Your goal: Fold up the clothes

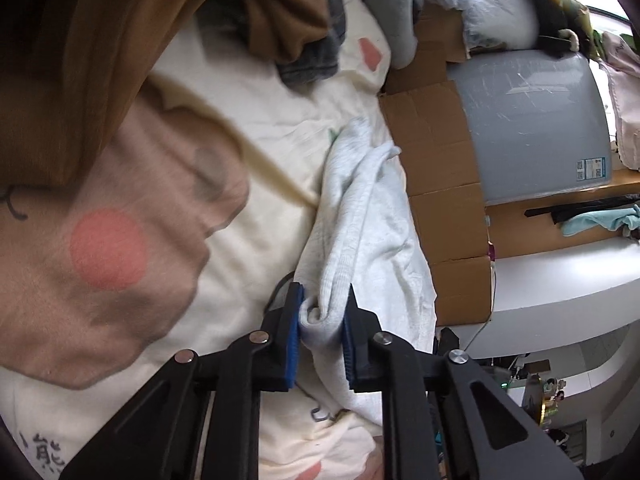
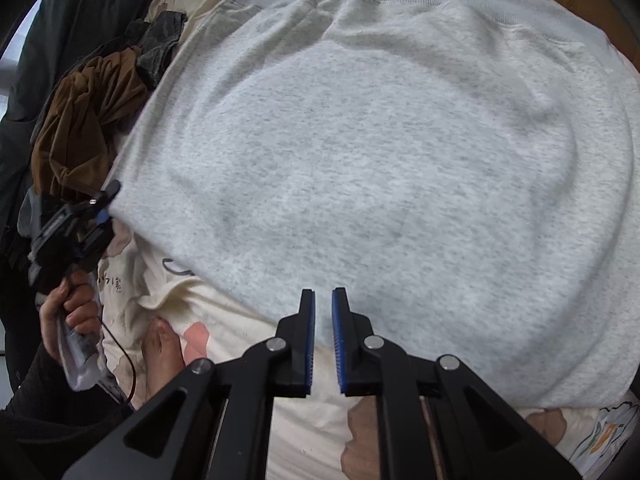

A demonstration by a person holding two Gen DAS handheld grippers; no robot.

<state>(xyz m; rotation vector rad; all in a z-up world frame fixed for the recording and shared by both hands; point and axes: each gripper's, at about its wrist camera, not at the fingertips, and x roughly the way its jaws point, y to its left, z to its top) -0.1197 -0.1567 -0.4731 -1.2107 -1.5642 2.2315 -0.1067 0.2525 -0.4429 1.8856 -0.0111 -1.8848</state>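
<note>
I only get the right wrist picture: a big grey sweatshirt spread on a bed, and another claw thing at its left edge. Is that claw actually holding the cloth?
Observer: Yes. In the left wrist view the left gripper is shut on a bunched fold of the grey sweatshirt.
Operator: What lies beyond that side of the bed?
Observer: Flattened cardboard stands along the bed's edge, with a pale grey panel behind it.
Operator: And my claw, is it holding anything?
Observer: No. The right gripper shows a narrow empty gap between its blue pads, over the sweatshirt's near edge.
</note>
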